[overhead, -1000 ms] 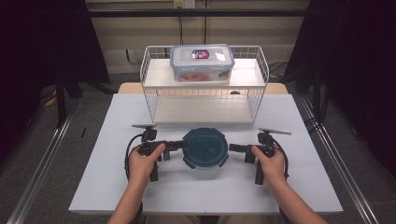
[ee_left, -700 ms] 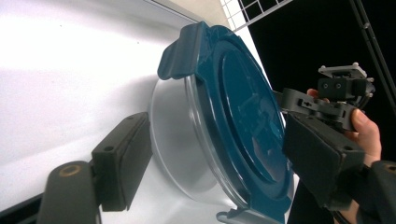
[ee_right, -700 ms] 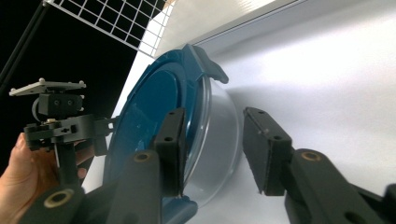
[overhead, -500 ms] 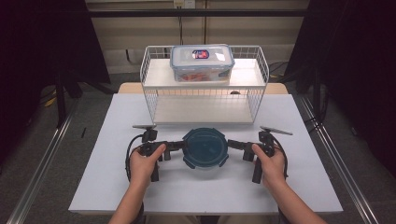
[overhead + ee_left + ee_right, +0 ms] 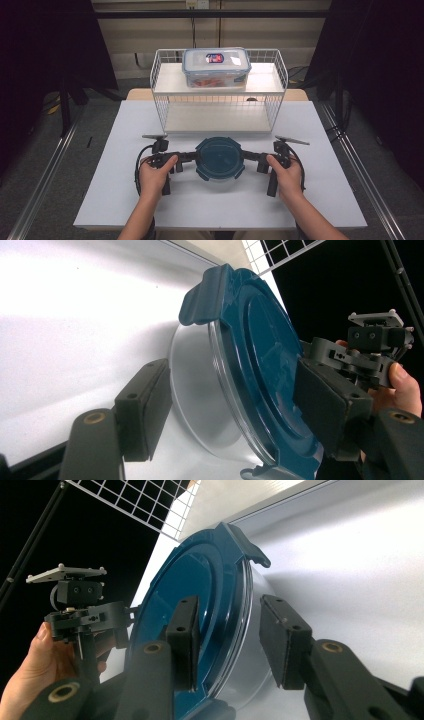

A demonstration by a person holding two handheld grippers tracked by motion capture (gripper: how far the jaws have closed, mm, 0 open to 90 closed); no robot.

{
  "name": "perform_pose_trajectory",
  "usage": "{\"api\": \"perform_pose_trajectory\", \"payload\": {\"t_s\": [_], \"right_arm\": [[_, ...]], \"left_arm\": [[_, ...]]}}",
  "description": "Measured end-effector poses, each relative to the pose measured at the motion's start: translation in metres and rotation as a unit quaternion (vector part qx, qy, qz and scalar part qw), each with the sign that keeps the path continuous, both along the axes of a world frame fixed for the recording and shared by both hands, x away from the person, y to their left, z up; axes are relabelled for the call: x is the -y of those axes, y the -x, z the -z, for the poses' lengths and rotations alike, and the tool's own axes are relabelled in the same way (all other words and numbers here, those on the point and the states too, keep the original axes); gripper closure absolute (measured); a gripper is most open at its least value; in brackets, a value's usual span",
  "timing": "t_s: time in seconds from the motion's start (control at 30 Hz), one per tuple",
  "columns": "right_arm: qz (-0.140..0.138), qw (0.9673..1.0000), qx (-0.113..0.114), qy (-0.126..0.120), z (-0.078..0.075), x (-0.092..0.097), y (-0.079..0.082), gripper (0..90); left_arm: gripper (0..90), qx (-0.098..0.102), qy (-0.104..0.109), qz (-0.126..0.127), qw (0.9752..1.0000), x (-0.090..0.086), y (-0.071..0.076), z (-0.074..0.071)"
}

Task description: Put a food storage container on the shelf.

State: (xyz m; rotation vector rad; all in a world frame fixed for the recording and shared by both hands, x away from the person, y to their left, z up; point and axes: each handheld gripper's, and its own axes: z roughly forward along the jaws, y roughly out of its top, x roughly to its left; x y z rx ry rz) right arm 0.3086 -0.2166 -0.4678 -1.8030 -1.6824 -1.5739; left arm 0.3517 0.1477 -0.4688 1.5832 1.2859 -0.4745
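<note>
A round clear container (image 5: 219, 159) with a dark blue lid sits on the white table (image 5: 120, 200), in front of the rack. My left gripper (image 5: 192, 157) reaches in from its left and my right gripper (image 5: 247, 156) from its right. Both are rolled on edge and straddle the rim. In the left gripper view the left gripper (image 5: 235, 415) has just been closing, with one pad on the lid (image 5: 260, 355) and the other against the clear bowl. The right gripper (image 5: 227, 640) has also just been closing, one pad over the lid (image 5: 200, 580), a thin gap at the bowl.
A white wire rack (image 5: 220, 107) stands behind the container, its lower shelf bare. A rectangular clear lidded box (image 5: 216, 66) rests on its top shelf. The table's edges lie well outside both hands, with dark floor and metal rails beyond.
Both hands stay at the container's sides. The right hand has edged slightly inward toward the lid. The container has not moved.
</note>
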Motion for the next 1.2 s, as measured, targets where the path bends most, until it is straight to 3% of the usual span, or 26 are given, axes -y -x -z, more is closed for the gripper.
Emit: {"api": "perform_pose_trajectory", "payload": {"t_s": [0.53,0.7,1.2], "right_arm": [[-0.002,1.0,-0.005,0.005,0.0028,-0.0015,-0.0001,64.6],[-0.004,1.0,-0.009,0.0,0.0033,-0.0025,0.0001,65.9],[-0.003,0.9998,-0.015,-0.014,0.0061,-0.0025,0.0,68.2]], "left_arm": [[32.5,-0.001,-0.001,-0.002,1.0,0.0032,0.0001,0.0029],[34.5,-0.009,0.009,-0.004,0.9999,0.0047,0.0005,0.0031],[42.5,-0.014,0.006,-0.005,0.9999,0.0087,0.0009,0.0033]]}}
